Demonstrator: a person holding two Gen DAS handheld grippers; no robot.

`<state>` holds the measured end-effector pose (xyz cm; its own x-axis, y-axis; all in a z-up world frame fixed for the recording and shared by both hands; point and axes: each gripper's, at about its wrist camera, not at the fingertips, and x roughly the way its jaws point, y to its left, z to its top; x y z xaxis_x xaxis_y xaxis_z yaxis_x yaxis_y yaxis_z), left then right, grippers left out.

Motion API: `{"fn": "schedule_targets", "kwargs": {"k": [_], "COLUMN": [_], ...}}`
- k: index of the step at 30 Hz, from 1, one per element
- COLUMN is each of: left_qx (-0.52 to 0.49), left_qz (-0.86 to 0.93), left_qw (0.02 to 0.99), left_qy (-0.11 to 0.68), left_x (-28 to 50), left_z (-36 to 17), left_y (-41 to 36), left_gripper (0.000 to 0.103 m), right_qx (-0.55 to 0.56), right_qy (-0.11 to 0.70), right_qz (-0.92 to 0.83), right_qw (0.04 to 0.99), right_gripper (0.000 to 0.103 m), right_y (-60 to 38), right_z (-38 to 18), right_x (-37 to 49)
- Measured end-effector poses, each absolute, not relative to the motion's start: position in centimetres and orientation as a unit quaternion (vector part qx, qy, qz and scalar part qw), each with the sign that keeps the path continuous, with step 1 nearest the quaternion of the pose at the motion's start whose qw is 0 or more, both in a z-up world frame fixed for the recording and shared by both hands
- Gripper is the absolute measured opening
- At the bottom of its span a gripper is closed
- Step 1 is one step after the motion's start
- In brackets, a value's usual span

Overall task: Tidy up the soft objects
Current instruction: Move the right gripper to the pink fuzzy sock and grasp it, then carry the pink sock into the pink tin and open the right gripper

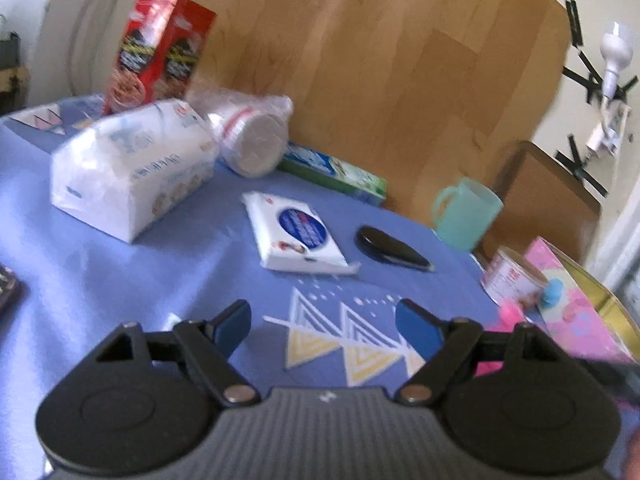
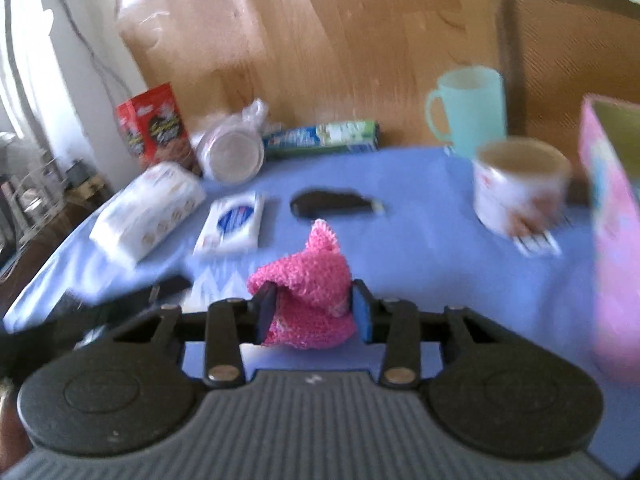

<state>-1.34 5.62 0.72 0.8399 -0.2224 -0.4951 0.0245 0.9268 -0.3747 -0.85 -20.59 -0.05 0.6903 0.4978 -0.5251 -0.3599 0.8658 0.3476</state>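
- Pink knitted piece (image 2: 310, 292) is clamped between the right gripper (image 2: 316, 310) fingers; carrying step judged.
- Left gripper (image 1: 326, 326) is held wide open, empty.
- Next, placing into the pink box (image 2: 612, 240), right of the fingers, seems required.

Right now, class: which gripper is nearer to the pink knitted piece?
Right. The right gripper is shut on the pink knitted piece. The left gripper is open over the blue tablecloth, holding nothing.
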Motion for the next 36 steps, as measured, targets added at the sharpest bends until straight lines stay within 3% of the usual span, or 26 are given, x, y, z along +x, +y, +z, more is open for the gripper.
{"fn": "schedule_targets", "kwargs": {"k": [4, 7, 11, 12, 14, 16, 18, 19, 22, 30, 33, 34, 35, 36], "left_qx": [-0.208, -0.234, -0.201, -0.186, -0.165, -0.187, -0.202, -0.198, -0.174, -0.113, -0.078, -0.065, -0.054, -0.040], "left_qz": [-0.145, -0.219, -0.274, -0.273, -0.262, -0.265, -0.273, -0.275, -0.272, -0.367, -0.356, -0.334, -0.312, -0.292], "left_qw": [0.917, 0.890, 0.885, 0.888, 0.889, 0.875, 0.868, 0.870, 0.881, 0.874, 0.889, 0.900, 0.909, 0.916], "left_qy": [0.307, 0.325, 0.319, 0.321, 0.338, 0.359, 0.362, 0.360, 0.347, 0.297, 0.277, 0.273, 0.271, 0.274], "left_x": [-1.4, -1.8, -2.8, -2.9, -2.7, -2.3, -2.5, -2.5, -2.7, -0.5, 0.6, 1.1, 1.7, 2.3], "left_z": [0.8, 1.1, 2.6, 2.6, 2.2, 1.3, 1.2, 1.5, 2.9, 8.8, 9.9, 10.0, 10.0, 9.9], "left_y": [4.1, 1.7, -1.6, -2.3, -3.4, -3.5, -3.7, -4.0, -5.4, -15.2, -19.7, -21.0, -22.1, -23.2], "left_gripper": [0.082, 0.082, 0.092, 0.091, 0.077, 0.076, 0.063, 0.059, 0.059, 0.064, 0.085, 0.092, 0.092, 0.092], "right_qx": [0.117, 0.090, 0.072, 0.055, 0.019, -0.004, -0.020, -0.044, -0.025, 0.014, 0.026, 0.031, 0.032, 0.029], "right_qy": [0.323, 0.295, 0.280, 0.276, 0.273, 0.285, 0.278, 0.266, 0.248, 0.145, 0.143, 0.148, 0.155, 0.163], "right_qz": [0.223, 0.195, 0.223, 0.230, 0.230, 0.232, 0.230, 0.215, 0.211, 0.085, 0.025, 0.008, -0.009, -0.031], "right_qw": [0.912, 0.931, 0.931, 0.932, 0.934, 0.930, 0.932, 0.939, 0.945, 0.986, 0.989, 0.988, 0.987, 0.986], "right_gripper": [0.051, 0.074, 0.085, 0.085, 0.085, 0.084, 0.072, 0.056, 0.048, 0.049, 0.050, 0.055, 0.057, 0.066], "right_y": [-23.2, -22.9, -21.7, -21.1, -19.9, -18.7, -18.3, -17.9, -19.2, -27.5, -31.2, -32.5, -33.6, -34.5], "right_z": [-0.3, -0.4, -1.1, -1.4, -2.1, -3.1, -3.8, -4.0, -3.7, 0.0, 1.1, 1.4, 1.5, 1.6], "right_x": [-3.8, -4.9, -5.1, -5.2, -5.0, -4.6, -4.9, -5.2, -5.6, -7.2, -6.1, -5.1, -3.8, -2.4]}}
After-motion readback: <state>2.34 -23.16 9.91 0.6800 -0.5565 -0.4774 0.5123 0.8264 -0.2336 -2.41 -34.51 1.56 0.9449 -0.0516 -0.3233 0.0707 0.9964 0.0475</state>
